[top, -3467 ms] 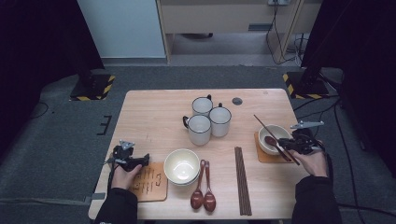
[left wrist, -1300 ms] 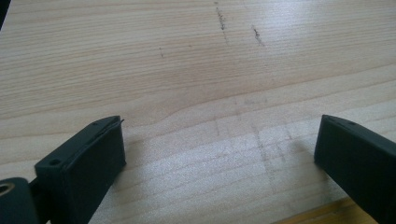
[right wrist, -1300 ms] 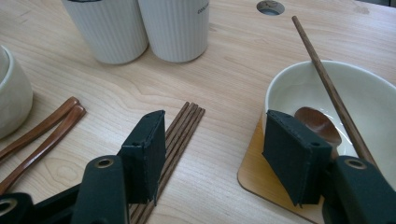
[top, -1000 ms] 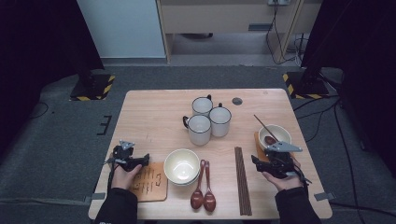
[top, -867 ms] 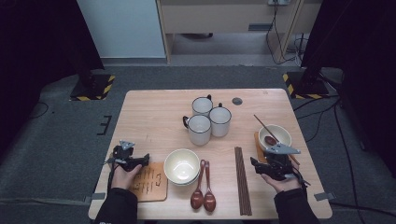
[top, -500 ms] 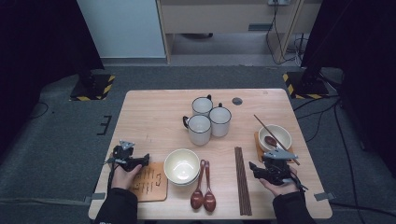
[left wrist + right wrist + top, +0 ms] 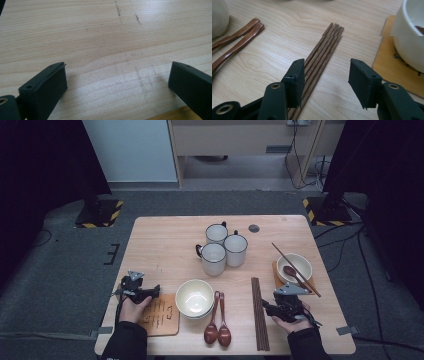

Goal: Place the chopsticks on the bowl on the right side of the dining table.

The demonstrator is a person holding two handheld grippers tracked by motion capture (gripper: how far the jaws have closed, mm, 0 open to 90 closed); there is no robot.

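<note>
Several dark wooden chopsticks (image 7: 259, 312) lie side by side in a bundle at the table's front right. My right gripper (image 7: 267, 309) is low beside them, pointing left. In the right gripper view its jaws (image 7: 325, 72) stand apart and have just been closing. The chopstick bundle (image 7: 322, 52) runs under the left jaw's inner edge, and the gap holds mostly bare wood. My left gripper (image 7: 156, 290) rests at the front left, wide open over bare table (image 7: 116, 75).
Two brown spoons (image 7: 217, 320) and a cream bowl (image 7: 194, 297) sit left of the chopsticks. A white bowl (image 7: 300, 257) on a coaster (image 7: 392, 72) holds a spoon and chopsticks. Three mugs (image 7: 213, 257) stand mid-table. A wooden coaster (image 7: 160, 315) lies by my left hand.
My right hand has come from beside the right bowl toward the table's front and left, sinking to the chopstick bundle. The left hand has stayed put.
</note>
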